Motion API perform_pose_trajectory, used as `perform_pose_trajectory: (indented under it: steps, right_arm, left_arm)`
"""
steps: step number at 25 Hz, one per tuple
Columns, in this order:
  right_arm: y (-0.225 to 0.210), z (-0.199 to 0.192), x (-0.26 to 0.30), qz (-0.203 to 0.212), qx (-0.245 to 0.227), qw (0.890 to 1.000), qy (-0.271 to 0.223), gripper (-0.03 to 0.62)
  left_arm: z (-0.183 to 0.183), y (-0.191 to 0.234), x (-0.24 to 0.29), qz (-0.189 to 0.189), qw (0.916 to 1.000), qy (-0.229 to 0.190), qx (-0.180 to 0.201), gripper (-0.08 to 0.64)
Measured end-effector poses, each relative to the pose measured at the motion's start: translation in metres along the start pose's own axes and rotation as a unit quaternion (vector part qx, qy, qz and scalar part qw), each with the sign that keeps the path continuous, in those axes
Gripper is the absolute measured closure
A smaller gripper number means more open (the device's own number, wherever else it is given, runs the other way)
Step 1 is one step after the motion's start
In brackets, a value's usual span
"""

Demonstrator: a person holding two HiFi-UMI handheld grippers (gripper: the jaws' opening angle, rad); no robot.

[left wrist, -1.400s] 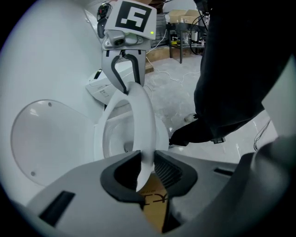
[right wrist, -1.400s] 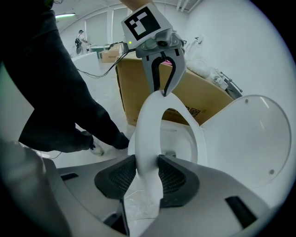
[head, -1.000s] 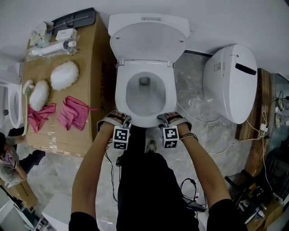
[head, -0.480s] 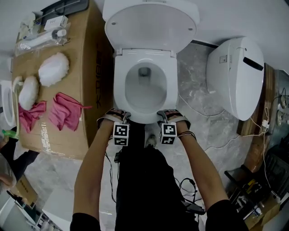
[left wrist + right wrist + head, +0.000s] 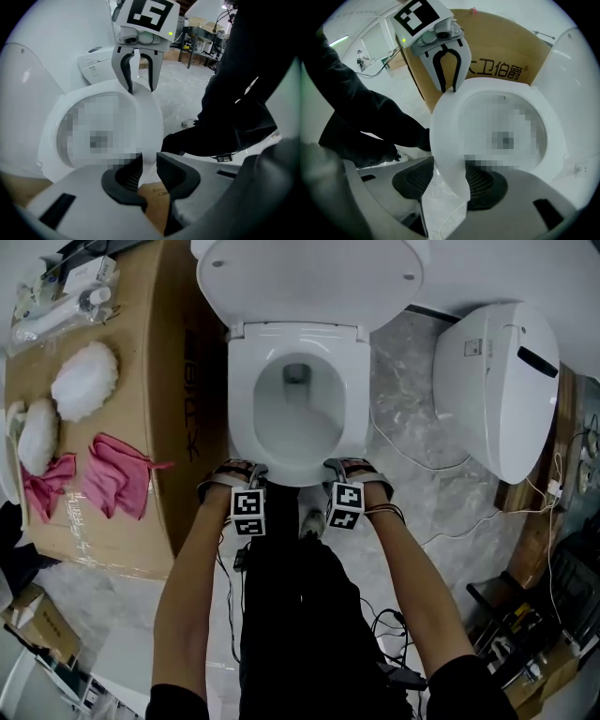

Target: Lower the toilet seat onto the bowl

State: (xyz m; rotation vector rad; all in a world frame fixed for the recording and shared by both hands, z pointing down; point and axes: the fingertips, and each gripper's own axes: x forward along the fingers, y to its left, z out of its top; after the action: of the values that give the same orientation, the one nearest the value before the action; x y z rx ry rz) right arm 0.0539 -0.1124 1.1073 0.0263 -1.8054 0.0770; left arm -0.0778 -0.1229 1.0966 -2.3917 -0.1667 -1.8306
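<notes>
Since the earlier frames the toilet has been carried upward in the head view, so that the raised lid (image 5: 309,277) is now cut off by the top edge. The cardboard box (image 5: 178,381) has been shifted toward the left edge. Both grippers have been kept at the front rim.

The toilet seat (image 5: 242,399) is seen lying flat on the bowl (image 5: 295,418). The jaws of the left hand-held gripper (image 5: 149,169) are being closed. The seat's front edge shows in the gap, and no pad is seen pressed on it. The jaws of the right hand-held gripper (image 5: 447,176) are being opened. The seat's edge stands between them, clear of the outer pad, while the inner pad is partly hidden behind the rim.

In the head view the jaw tips are tucked under the front rim and cannot be made out. The floor in front of the toilet is covered by the person's legs (image 5: 300,615).

The box is set just beside the bowl's left flank, with pink cloths (image 5: 117,484) laid on it. To the right, bare marble floor (image 5: 403,399) is left between the bowl and a second white toilet unit (image 5: 497,390), and cables (image 5: 450,521) are trailed across it.
</notes>
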Motion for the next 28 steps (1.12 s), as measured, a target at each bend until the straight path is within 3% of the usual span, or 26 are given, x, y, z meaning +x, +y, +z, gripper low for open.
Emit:
perform_pose_trajectory:
  steps: [4, 13, 16, 19, 22, 26, 28]
  right_arm:
    - [0.002, 0.001, 0.005, 0.017, 0.034, 0.999, -0.006, 0.365]
    - [-0.002, 0.000, 0.008, 0.019, 0.048, 0.999, -0.007, 0.367]
    - [-0.006, 0.002, 0.000, 0.029, 0.122, 0.992, -0.024, 0.367]
    - [-0.012, 0.007, -0.025, 0.022, 0.214, 0.975, -0.055, 0.370]
    - [-0.010, 0.020, -0.073, -0.009, 0.277, 0.956, -0.100, 0.413]
    - [-0.016, 0.043, -0.160, -0.076, 0.356, 0.917, -0.165, 0.541]
    - [-0.021, 0.052, -0.210, -0.108, 0.385, 0.895, -0.199, 0.553]
  left_arm:
    - [0.002, 0.004, 0.008, 0.005, 0.9996, -0.003, -0.029, 0.474]
    - [-0.001, 0.008, 0.013, 0.001, 0.9975, -0.007, -0.070, 0.474]
    - [0.001, 0.010, 0.006, 0.019, 0.9963, -0.005, -0.084, 0.474]
    - [0.009, 0.009, -0.013, 0.036, 0.9901, -0.012, -0.135, 0.478]
    - [0.027, 0.007, -0.054, 0.070, 0.9716, -0.044, -0.221, 0.493]
    - [0.047, 0.007, -0.140, 0.136, 0.9302, -0.089, -0.329, 0.534]
    - [0.056, 0.008, -0.191, 0.170, 0.9082, -0.104, -0.368, 0.540]
